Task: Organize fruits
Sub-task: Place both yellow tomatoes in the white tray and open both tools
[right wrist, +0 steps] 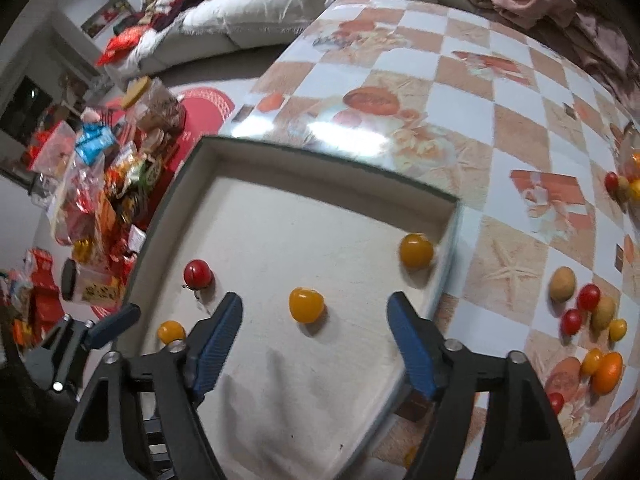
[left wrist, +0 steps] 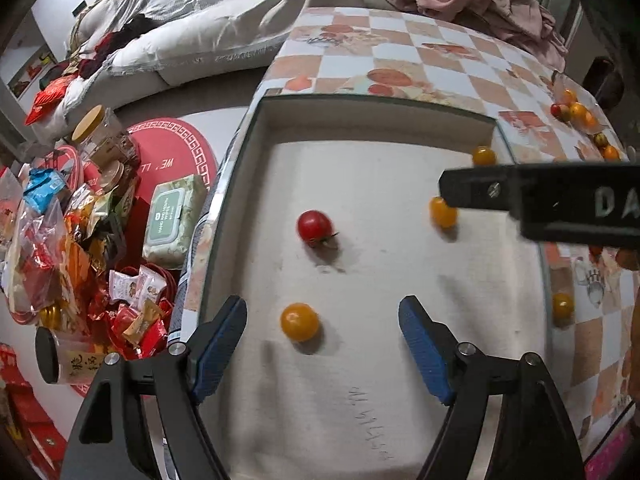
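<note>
Checkered tablecloth (right wrist: pixel 516 128), printed in white and terracotta squares with seafood and starfish motifs, covers the table that bears everything else. Shallow white tray (left wrist: pixel 384 118) (right wrist: pixel 320 160), dark-rimmed, pale and faintly scuffed inside, lies on the cloth near the table's left edge; all positions below are given relative to it.

Left gripper (left wrist: pixel 322 346) hovers over the tray's near part, blue-padded fingers (left wrist: pixel 222 344) spread wide, holding nothing; a yellow cherry tomato (left wrist: pixel 300 321) (right wrist: pixel 171 331) lies on the tray floor in the gap, nearer the left finger and touching neither. Right gripper (right wrist: pixel 314 342) hovers over the tray's near right part, fingers (right wrist: pixel 412 354) likewise spread wide and empty; an orange-yellow tomato (right wrist: pixel 306 305) (left wrist: pixel 442 212), slightly angular in outline, lies just ahead of the gap.

Other fruit inside the tray: a glossy red cherry tomato (left wrist: pixel 315 226) (right wrist: pixel 197 273) with a dry stem, near the tray's centre-left, and a round yellow tomato (right wrist: pixel 416 250) (left wrist: pixel 484 156) close to the tray's far right corner.

Outside the tray, to its right on the cloth, a loose cluster of fruit (right wrist: pixel 588 312): red and yellow cherry tomatoes, two dull tan oval fruits and a larger orange one. A second small group (right wrist: pixel 624 186) lies farther back right.

Left of the tray, beyond the table edge, a heap of snack packets (left wrist: pixel 60 248) and a green wet-wipe pack (left wrist: pixel 172 220).
</note>
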The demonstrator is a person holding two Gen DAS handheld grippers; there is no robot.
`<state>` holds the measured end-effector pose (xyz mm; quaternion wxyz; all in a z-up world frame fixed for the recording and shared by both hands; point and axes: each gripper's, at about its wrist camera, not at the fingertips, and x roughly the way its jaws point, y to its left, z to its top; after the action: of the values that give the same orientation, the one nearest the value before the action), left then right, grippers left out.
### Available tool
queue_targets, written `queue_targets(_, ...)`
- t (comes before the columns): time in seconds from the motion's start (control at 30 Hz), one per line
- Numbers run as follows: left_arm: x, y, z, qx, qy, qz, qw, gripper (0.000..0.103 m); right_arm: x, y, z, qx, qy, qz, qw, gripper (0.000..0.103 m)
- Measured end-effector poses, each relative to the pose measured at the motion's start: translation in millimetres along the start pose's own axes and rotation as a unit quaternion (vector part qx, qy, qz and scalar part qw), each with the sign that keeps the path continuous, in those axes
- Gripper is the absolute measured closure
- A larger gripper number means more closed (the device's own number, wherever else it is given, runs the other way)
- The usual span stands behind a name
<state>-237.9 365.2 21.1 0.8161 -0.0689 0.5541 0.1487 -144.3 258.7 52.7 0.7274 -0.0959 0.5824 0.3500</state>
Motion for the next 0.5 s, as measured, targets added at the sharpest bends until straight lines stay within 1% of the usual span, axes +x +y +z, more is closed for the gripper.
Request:
queue_targets(0.17,-10.9,-17.1,4.3,0.018,-0.007,-0.003,0.9998,0.024,-28.6,-24.6,-7.7,0.033,-0.022,-0.006,0.999,0.024)
queue_targets(0.27,-17.6,-28.7,7.2,0.025,-0.011,-0.008,0.9996,0.024,-45.9,-48.9,-21.3,0.054,-0.029,-0.022,0.998,0.024)
queue_targets(0.37,-24.6,-44.2,9.2,0.036,-0.016,-0.018,0.999,0.024,-58.0,-75.1,-40.2,0.076,-0.026,-0.044,0.996,0.024)
queue_targets(0.5,-34.0,-73.8,11.5,0.064,-0.023,-0.037,0.997,0.024,-67.9,-112.2,-70.4,0.111,-0.013,-0.066,0.992,0.024)
